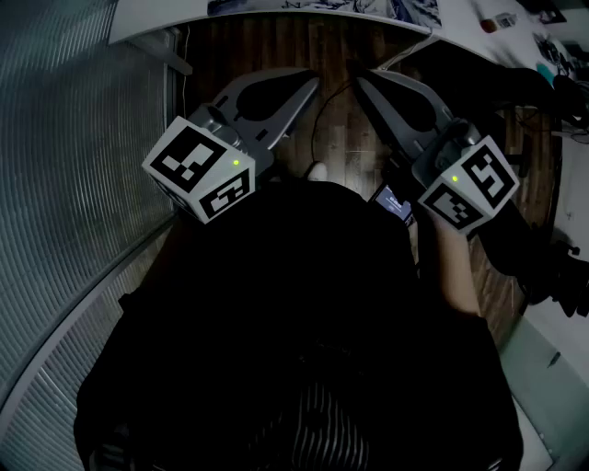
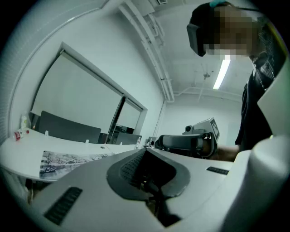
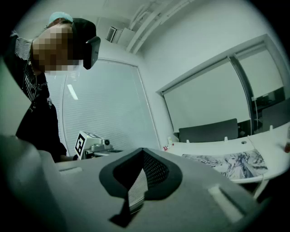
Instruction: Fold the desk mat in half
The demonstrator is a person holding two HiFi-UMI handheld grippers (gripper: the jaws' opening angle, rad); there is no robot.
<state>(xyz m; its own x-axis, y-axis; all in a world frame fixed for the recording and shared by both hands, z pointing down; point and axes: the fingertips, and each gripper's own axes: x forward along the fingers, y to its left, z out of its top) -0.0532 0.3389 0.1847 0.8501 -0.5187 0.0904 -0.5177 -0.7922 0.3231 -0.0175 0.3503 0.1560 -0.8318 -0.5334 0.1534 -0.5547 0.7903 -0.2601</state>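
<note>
Up at the top edge of the head view, the printed desk mat (image 1: pixel 368 5) lies flat and unfolded on the white table (image 1: pixel 156 23), well apart from both my tools. I hold my left gripper (image 1: pixel 308 85) and right gripper (image 1: pixel 363 83) about level in front of my chest, above the wooden floor (image 1: pixel 340 55). Their tips angle toward each other, and each has its jaws pressed together on nothing. I judge this a ready stance: the fold has not begun, and I must first reach a mat edge.
</note>
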